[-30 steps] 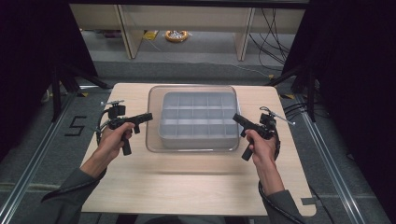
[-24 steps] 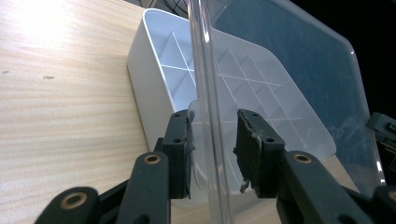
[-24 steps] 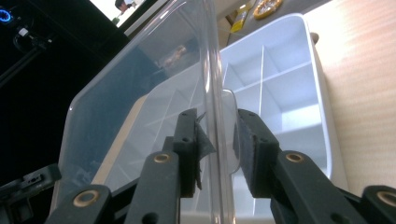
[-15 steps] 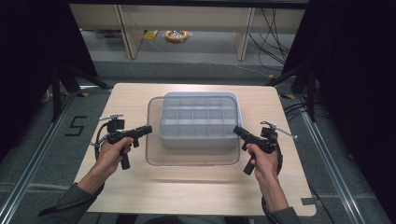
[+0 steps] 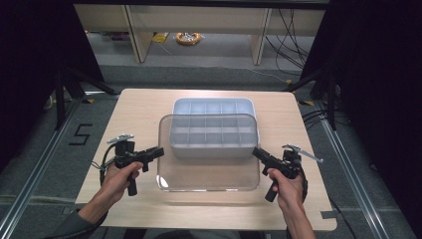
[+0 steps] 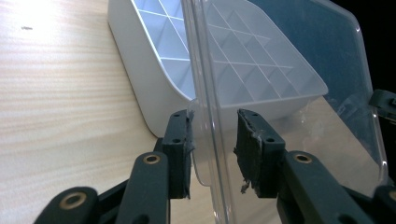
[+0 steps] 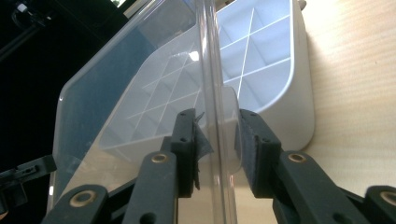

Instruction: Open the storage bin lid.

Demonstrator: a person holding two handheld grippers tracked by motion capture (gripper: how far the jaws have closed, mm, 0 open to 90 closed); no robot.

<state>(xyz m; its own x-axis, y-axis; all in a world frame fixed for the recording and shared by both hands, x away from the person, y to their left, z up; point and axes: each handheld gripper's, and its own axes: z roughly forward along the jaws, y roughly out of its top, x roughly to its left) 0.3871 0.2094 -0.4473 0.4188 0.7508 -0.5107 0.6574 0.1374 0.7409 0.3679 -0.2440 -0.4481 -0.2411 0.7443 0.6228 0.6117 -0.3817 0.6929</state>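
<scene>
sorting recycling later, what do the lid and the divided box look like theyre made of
Lid: seemingly clear hard plastic, glossy; the box and table show through it and its rim catches light.
Divided box: probably opaque white moulded plastic with a smooth, slightly shiny look; thin grid walls and rounded corners suggest moulding.

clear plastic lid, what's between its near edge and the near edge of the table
Nothing: in the high view the stretch of light wooden table between the near edge of the clear plastic lid and the table's near edge is bare wood.
</scene>
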